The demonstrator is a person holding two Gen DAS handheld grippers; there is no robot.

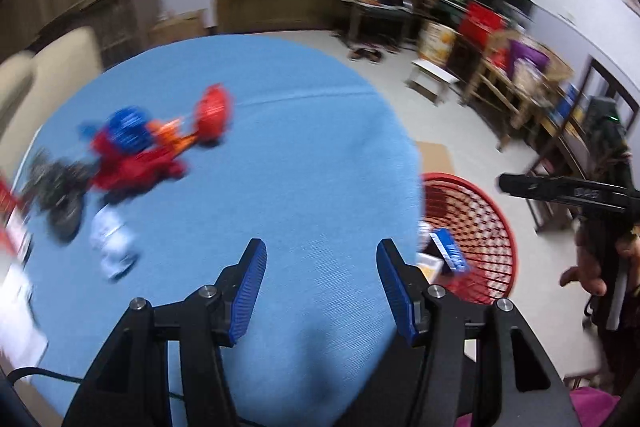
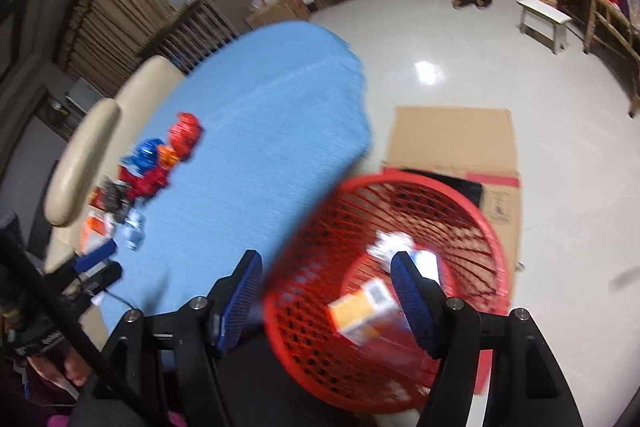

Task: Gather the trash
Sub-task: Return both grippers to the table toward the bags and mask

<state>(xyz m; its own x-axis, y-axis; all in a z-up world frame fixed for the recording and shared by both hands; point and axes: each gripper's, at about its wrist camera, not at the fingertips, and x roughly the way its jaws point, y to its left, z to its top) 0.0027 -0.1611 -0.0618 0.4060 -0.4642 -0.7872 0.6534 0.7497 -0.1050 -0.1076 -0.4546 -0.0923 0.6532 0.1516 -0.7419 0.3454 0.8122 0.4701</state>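
Note:
My left gripper [image 1: 321, 247] is open over the blue tablecloth [image 1: 280, 147], with nothing between its blue pads. Further left on the cloth lies a crumpled whitish wrapper [image 1: 112, 243] [image 2: 134, 227], beside a heap of red, blue and orange toys [image 1: 160, 143] [image 2: 160, 163]. My right gripper [image 2: 325, 257] is open above the red mesh basket [image 2: 400, 187] [image 1: 480, 211], which stands on the floor by the table's edge. Nothing is gripped between its pads. Inside the basket lie an orange-and-white box [image 2: 360, 303], a white crumpled piece [image 2: 390, 243] and a blue box [image 1: 450, 251].
A dark toy car [image 1: 60, 187] and red-and-white packets [image 1: 12, 219] sit at the table's left edge. Flat cardboard [image 2: 452, 139] lies on the floor behind the basket. A white stool [image 2: 544, 19], beige chairs [image 2: 84, 163] and cluttered shelves [image 1: 520, 75] ring the room.

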